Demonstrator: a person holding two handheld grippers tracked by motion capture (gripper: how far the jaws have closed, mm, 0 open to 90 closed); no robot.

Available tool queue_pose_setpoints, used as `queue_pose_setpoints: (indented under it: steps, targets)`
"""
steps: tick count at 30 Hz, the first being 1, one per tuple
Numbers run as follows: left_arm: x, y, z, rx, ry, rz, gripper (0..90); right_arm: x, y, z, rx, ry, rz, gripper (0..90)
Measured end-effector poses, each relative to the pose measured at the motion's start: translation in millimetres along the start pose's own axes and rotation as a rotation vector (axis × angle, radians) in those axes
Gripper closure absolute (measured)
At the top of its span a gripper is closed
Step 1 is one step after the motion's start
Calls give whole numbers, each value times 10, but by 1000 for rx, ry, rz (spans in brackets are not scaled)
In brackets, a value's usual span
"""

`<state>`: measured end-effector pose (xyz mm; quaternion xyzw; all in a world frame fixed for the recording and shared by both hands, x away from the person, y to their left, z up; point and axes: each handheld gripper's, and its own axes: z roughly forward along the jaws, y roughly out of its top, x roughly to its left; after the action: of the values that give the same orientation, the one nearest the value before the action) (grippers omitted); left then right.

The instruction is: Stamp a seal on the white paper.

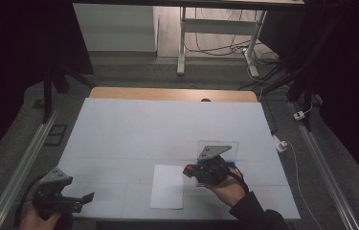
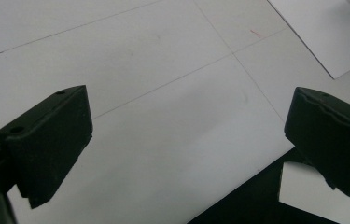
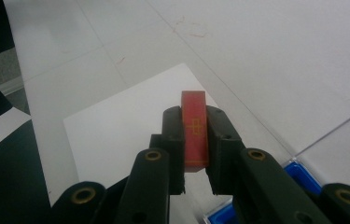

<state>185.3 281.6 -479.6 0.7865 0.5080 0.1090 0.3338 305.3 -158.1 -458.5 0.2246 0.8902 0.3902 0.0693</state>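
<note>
Fingers of our right gripper (image 3: 195, 140) clamp a red block (image 3: 194, 128), held above the white sheet (image 3: 116, 135) on the desk (image 1: 134, 124). Blue container (image 3: 303, 175) just beside it; contents hidden. Left gripper (image 2: 186, 135) fingers spread wide over bare desk.

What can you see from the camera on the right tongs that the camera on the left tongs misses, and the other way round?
The right gripper view alone has a red block with thin yellow lines clamped between the right tongs, and a blue object partly hidden behind them. The left gripper view alone has the left tongs, jaws wide apart with nothing between them, above the table's near edge. Both take in the pale table cover with its faint ruled lines and the white sheet of paper.
</note>
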Motion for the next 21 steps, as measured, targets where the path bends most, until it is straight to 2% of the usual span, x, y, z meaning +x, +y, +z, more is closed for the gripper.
queue_pose_setpoints:
  steps: [21]
  targets:
    - [-1,-1,-2,1,0,2,13,178,99,360,69,54,-62,792]
